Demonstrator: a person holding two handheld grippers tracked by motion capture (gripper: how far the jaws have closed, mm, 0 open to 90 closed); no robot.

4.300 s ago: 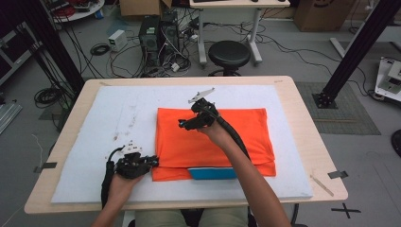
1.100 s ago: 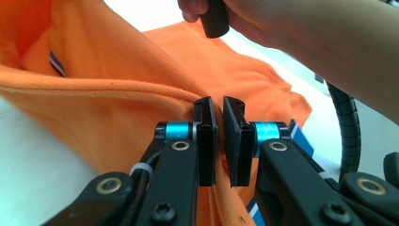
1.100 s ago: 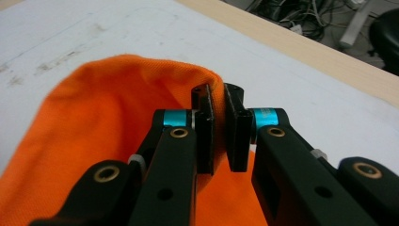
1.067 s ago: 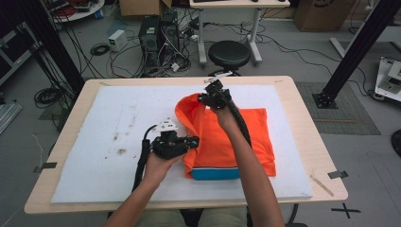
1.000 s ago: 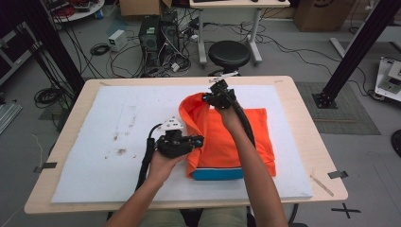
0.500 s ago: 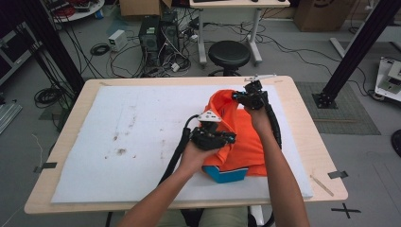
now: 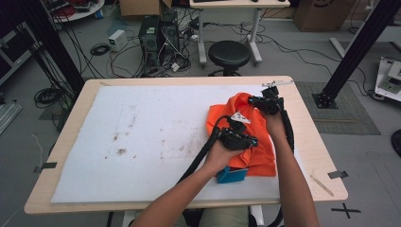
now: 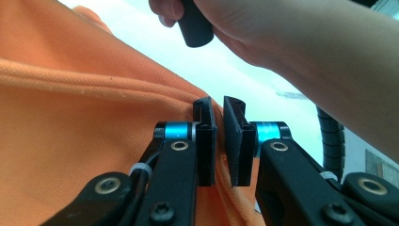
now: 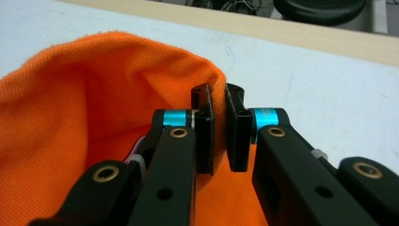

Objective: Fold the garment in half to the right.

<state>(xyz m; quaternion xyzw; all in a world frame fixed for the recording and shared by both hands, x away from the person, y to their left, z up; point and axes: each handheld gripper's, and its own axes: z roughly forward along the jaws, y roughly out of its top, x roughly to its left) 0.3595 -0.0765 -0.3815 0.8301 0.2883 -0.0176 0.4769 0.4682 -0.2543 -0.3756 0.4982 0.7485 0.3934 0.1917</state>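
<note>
- Over the right half of the white mat (image 7: 142, 142), the orange polo shirt (image 7: 250, 142) lay bunched, part folded over itself and part lifted off the surface, with its blue collar (image 7: 232, 174) poking out at the near edge.
- My left gripper (image 7: 239, 140) was clamped shut on a fold of the shirt's near edge; in the left gripper view the knit ran between the pads (image 8: 207, 141), which pinched it tight.
- My right gripper (image 7: 265, 102) was likewise closed on the far edge, and the right gripper view showed the cloth arching up into the closed jaws, with bare mat and the table's wooden rim (image 9: 306, 40) beyond.
- I judged the step to be carrying one side of the shirt across to make a fold, so both hands needed to travel level, together and at the same pace.
- To do it well, I thought the edge between the two grippers had to stay taut; any slack there would crease the fold line.
- Both grips looked shallow, holding little cloth, so a sudden tug could have slipped the fabric out.
- Laying it down, I reckoned I should lower both corners at once onto the layer beneath, lined up edge to edge, before letting go.
- The collar looked worth watching, since it could drag askew.
</note>
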